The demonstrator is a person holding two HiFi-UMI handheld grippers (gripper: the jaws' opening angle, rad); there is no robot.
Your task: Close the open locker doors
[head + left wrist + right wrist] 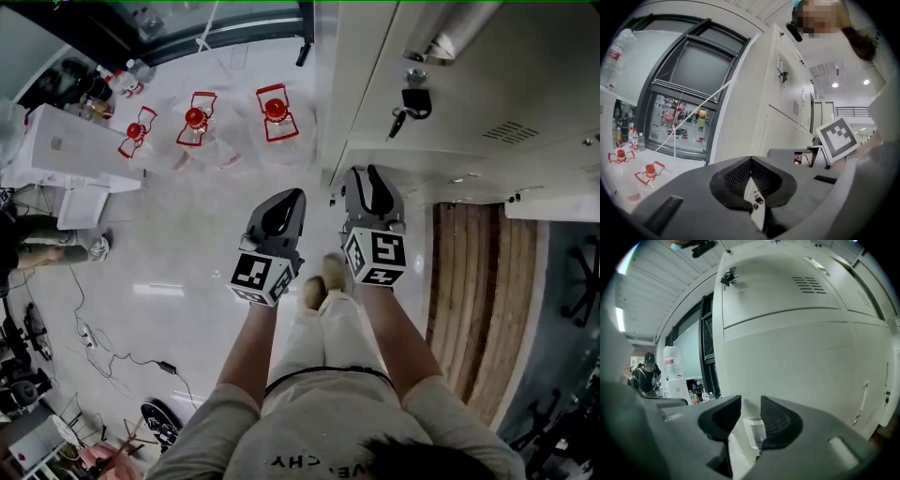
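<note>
The left gripper (751,160) has its jaws together and holds nothing. The right gripper (751,405) has its jaws partly apart, empty, pointing at the locker doors (797,357) just in front. These doors look flush and shut, and the upper one has a key (727,277) in it. A white panel (553,206) further right may be a door still open; I cannot tell. Big water bottles (274,117) stand on the floor far left, well apart, so I judge nothing blocks the way.

Was pretty bright indoors, ceiling lights (835,85) left glare on the glossy floor (159,289); both gripper views were fisheye-warped, corners dark.
</note>
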